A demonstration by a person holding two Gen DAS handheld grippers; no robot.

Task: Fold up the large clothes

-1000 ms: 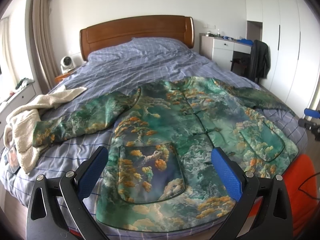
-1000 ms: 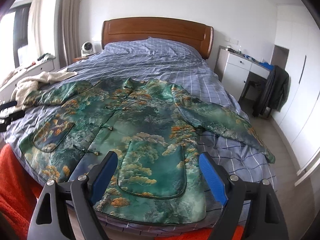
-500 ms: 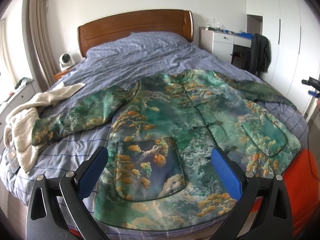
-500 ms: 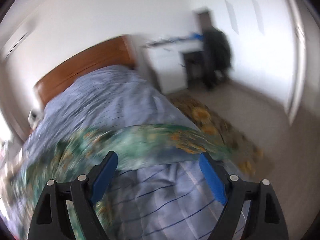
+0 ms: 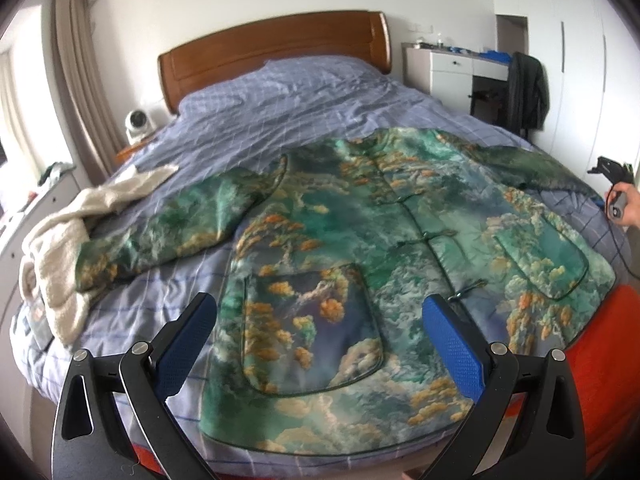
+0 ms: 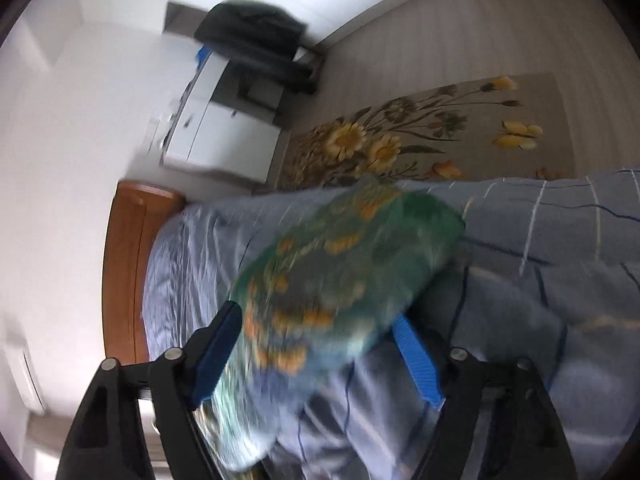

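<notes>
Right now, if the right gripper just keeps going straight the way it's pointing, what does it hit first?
Most likely the jacket sleeve: its green printed cuff end lies between the open fingers of the right gripper. The view is blurred, so depth is unclear; the bedsheet is just beyond.

The jacket (image 5: 360, 240) is printed cloth with a satin sheen. The bedsheet (image 5: 304, 100) is matt, creased checked cloth. The headboard (image 5: 276, 48) is glossy wood. The blanket (image 5: 72, 232) at left is rough fleece. The pads (image 5: 452, 344) are dimpled blue, on smooth black plastic frames with metal screws. The rug (image 6: 420, 132) is matt floral cloth.
</notes>
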